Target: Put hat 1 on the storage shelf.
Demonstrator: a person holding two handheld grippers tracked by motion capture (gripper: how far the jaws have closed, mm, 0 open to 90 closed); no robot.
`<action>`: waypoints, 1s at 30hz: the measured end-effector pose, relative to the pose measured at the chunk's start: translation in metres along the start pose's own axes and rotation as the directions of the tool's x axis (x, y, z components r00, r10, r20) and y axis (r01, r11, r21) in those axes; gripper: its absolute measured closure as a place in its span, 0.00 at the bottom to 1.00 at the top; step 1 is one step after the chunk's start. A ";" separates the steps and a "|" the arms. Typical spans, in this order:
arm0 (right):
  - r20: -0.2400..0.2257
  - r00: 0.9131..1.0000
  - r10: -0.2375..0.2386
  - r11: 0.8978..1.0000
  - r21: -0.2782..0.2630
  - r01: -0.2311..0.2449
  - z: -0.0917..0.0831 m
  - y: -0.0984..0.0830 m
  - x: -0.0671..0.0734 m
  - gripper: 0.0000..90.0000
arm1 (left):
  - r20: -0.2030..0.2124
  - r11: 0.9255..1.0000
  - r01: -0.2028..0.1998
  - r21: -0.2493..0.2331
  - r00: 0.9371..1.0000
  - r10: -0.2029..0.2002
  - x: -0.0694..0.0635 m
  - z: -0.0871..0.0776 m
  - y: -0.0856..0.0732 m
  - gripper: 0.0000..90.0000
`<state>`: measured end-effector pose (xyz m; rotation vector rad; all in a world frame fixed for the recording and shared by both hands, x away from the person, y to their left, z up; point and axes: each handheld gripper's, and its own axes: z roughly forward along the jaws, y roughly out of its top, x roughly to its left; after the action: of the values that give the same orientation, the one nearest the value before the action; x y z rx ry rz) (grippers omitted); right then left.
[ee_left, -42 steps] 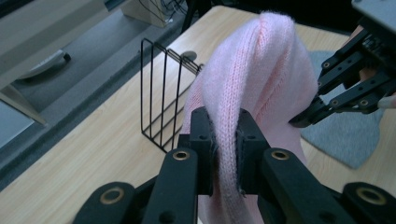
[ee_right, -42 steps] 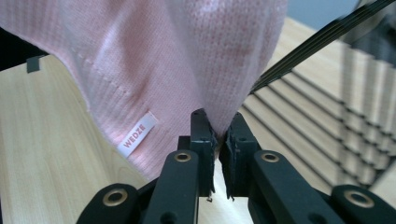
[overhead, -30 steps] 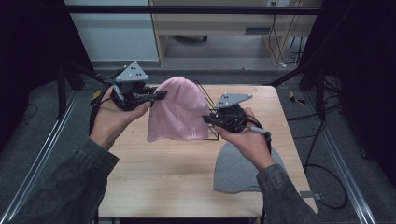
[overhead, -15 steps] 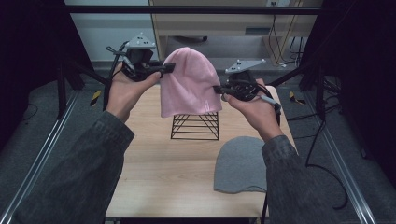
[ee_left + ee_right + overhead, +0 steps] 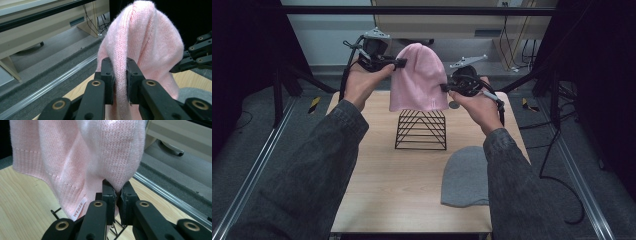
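A pink knit beanie (image 5: 418, 80) hangs in the air above the black wire stand (image 5: 421, 130), held at both sides. My left gripper (image 5: 401, 63) is shut on its left edge; in the left gripper view the knit (image 5: 140, 47) is pinched between the pads (image 5: 108, 75). My right gripper (image 5: 445, 88) is shut on the beanie's right edge; the right gripper view has a fold of the pink beanie (image 5: 82, 155) clamped between the fingertips (image 5: 110, 192), with a white label hanging below. A grey beanie (image 5: 466, 176) lies flat on the wooden table (image 5: 382, 175) at the front right.
The wire stand sits mid-table toward the back, under the pink beanie's rim. A small round dark object (image 5: 454, 105) lies on the table right of the stand. Black frame posts and cables run along both sides; a cabinet stands behind the table.
Both grippers have lifted the pink beanie and carried it away from the person, toward the table's back. The wire stand, covered a second ago, now stands in plain sight below it.
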<state>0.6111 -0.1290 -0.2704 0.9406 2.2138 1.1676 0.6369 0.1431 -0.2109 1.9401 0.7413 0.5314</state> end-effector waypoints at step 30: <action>0.027 0.999 -0.029 0.999 0.014 0.029 0.014 -0.039 0.006 0.93 | 0.012 1.000 -0.024 0.006 1.000 0.024 -0.006 0.023 -0.040 0.86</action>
<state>0.6023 -0.1330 -0.3117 0.9216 2.2093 1.1214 0.6362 0.1382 -0.2571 1.9588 0.7136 0.5323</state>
